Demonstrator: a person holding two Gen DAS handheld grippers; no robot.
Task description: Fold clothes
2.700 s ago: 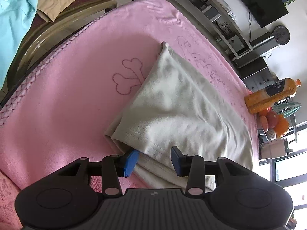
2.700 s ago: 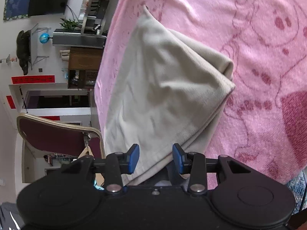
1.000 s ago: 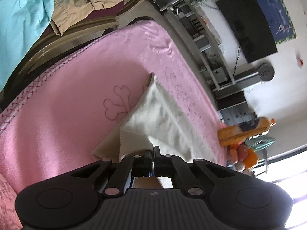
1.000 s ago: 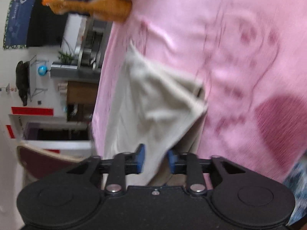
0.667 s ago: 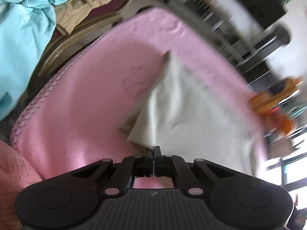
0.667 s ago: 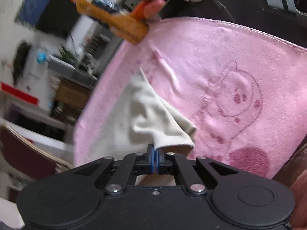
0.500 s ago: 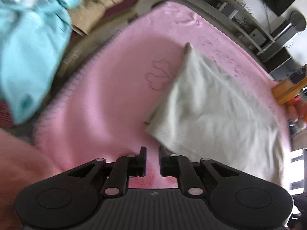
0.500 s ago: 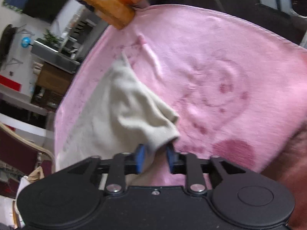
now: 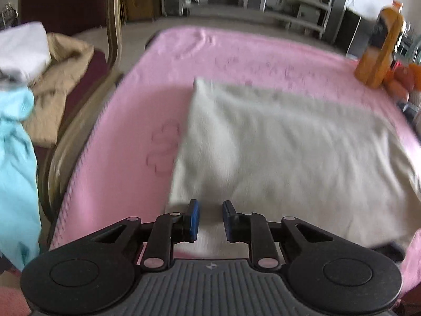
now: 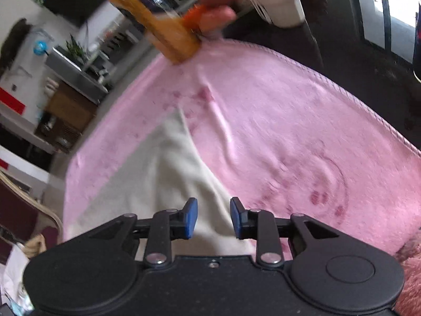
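A cream folded garment (image 9: 284, 147) lies flat on the pink blanket (image 9: 136, 121) that covers the table. My left gripper (image 9: 210, 220) hovers open over the garment's near left edge, nothing between its blue pads. In the right wrist view the same cream garment (image 10: 163, 173) runs from the middle down to the lower left. My right gripper (image 10: 213, 217) is open above the garment's near right corner, holding nothing. Both views are blurred by motion.
A chair at the left holds a tan garment (image 9: 60, 79), a light blue one (image 9: 15, 163) and a white one (image 9: 21, 50). An orange bottle (image 9: 381, 44) and red-orange fruit (image 9: 402, 81) stand at the blanket's far right corner. Shelving lines the back wall.
Both grippers closed on the garment's near edge, lifted and carried it, then opened and let go. The cloth now lies flat, and both grippers have drawn back over its near edge.
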